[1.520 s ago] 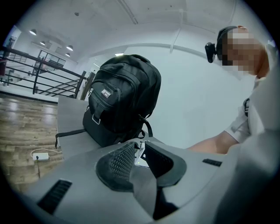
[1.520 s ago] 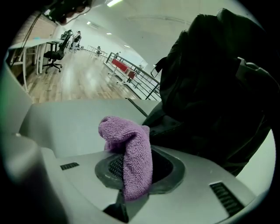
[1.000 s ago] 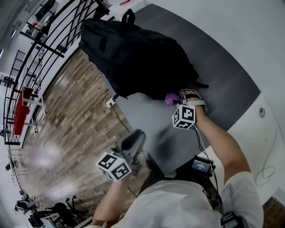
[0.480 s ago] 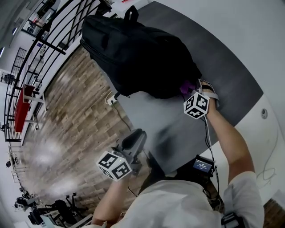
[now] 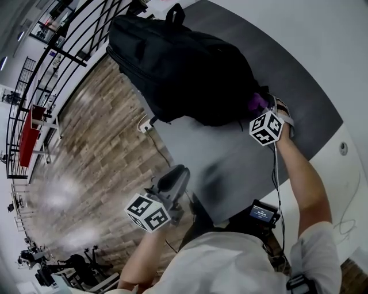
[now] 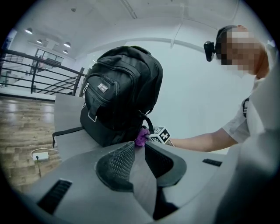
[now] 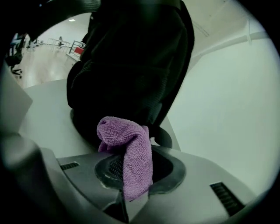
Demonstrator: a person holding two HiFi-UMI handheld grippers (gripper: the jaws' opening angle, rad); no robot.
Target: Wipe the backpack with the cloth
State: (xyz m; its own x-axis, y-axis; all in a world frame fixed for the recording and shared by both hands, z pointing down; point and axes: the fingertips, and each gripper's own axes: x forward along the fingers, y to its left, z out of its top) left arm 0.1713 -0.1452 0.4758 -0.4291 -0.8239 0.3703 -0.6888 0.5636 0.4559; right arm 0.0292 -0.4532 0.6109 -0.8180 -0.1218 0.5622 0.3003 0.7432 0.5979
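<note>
Well, the backpack (image 5: 184,69) is big and black and puffy, and it stands up on the dark grey table (image 5: 230,166), up at 12 o'clock in my head view. It has a loop handle (image 5: 174,12) on top. From my left gripper view the backpack (image 6: 120,96) shows a small silver tag (image 6: 102,87) on its front and a thin strap (image 6: 65,132) that lies on the table. The cloth (image 5: 255,103) is purple and fluffy. It sits at the bag's 4 o'clock corner, right up against the bottom edge, though I can't tell if it truly presses there. My right gripper (image 5: 261,109) is clamped on it. In my right gripper view the cloth (image 7: 127,153) is pinched between the two jaws of my right gripper (image 7: 133,171), and its soft top flops over to 11 o'clock, with the dark backpack (image 7: 131,57) close behind it. My left gripper (image 5: 172,181) is down at 7 o'clock, well apart from the bag and off the table's edge, above the wooden floor (image 5: 98,161). The jaws of my left gripper (image 6: 139,151) have just a small gap and nothing is in it. A second ago the cloth was nearer the middle of the bag's bottom edge. Now it has slid along that edge toward 2 o'clock, and my right arm went with it. My left gripper has stayed where it was.
</note>
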